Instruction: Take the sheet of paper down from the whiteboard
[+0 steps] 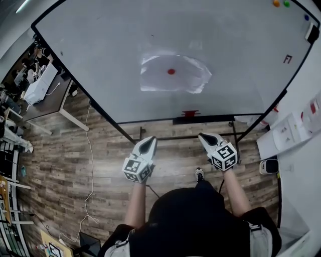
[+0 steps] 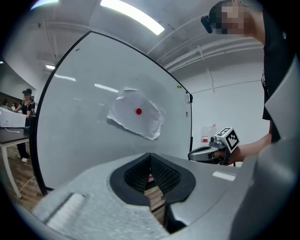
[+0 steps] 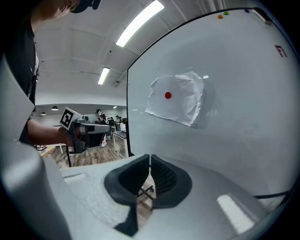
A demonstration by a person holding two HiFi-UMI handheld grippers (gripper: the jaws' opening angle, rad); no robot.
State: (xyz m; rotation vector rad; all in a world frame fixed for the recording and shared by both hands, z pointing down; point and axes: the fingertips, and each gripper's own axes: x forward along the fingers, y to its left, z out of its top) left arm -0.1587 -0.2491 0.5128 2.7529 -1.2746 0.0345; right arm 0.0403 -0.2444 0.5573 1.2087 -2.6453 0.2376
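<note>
- Wood-plank floor (image 1: 60, 160): a white cable (image 1: 91, 165) trails across it, left of where I stand.
- Whiteboard (image 1: 100, 55): black-framed, on a stand, and fills most of the head view ahead of me.
- Sheet of paper (image 1: 188, 75): white and crumpled, still up on the whiteboard near its middle. Its edges are curled and it casts a shadow on the board.
- Red magnet (image 1: 171, 71): a round one, sitting on the middle of the sheet of paper.
- Left hand-held gripper (image 1: 148, 143): pointed at the whiteboard and well apart from the sheet. Its jaws are closed together with nothing between them; past them I see only floor.
- Right hand-held gripper (image 1: 208, 138): level with the left one and beside it, also short of the board. Its jaws are drawn in to a thin slit and are empty.
- Orange magnet (image 1: 276, 3) and green magnet (image 1: 286, 3): side by side at the board's top right corner.
- Blue magnet (image 1: 306, 17): just below those two, near the right edge.
- Red mark (image 1: 287, 58): drawn on the board, right of the sheet.
- Tabletop (image 1: 47, 98): left of the whiteboard, with white items on it.
</note>
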